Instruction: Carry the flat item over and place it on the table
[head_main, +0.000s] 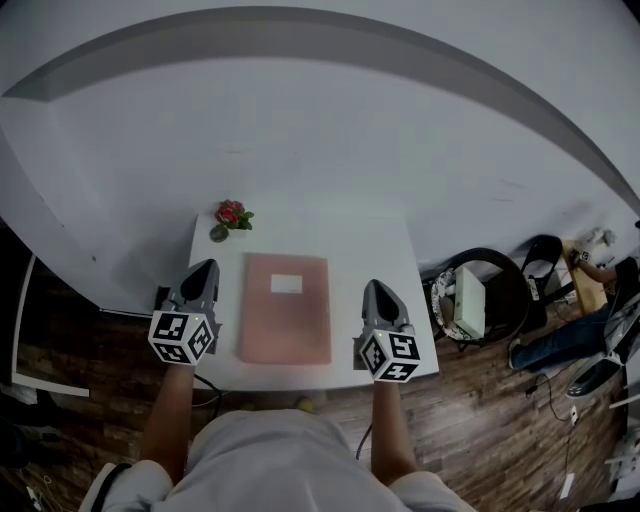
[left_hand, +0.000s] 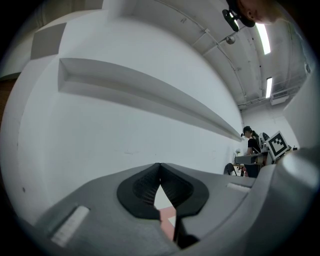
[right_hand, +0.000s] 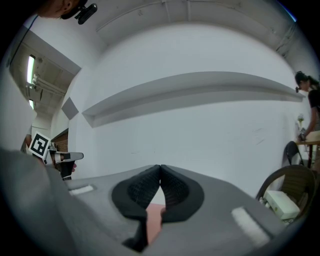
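Folder (head_main: 286, 308), flat, pink and rectangular, lies on the middle of the small white desk (head_main: 380, 260). Left tool (head_main: 205, 268) hovers at the desk's left edge, right tool (head_main: 375, 288) near its right edge, both pinched together, empty.

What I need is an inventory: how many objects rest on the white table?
2: a flat pink rectangular folder at its centre, a red flower at its far left corner. More may be hidden.

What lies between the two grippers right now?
The pink flat folder lies on the white table between the left gripper and right gripper, a bare strip of tabletop on each side; the head view shows it.
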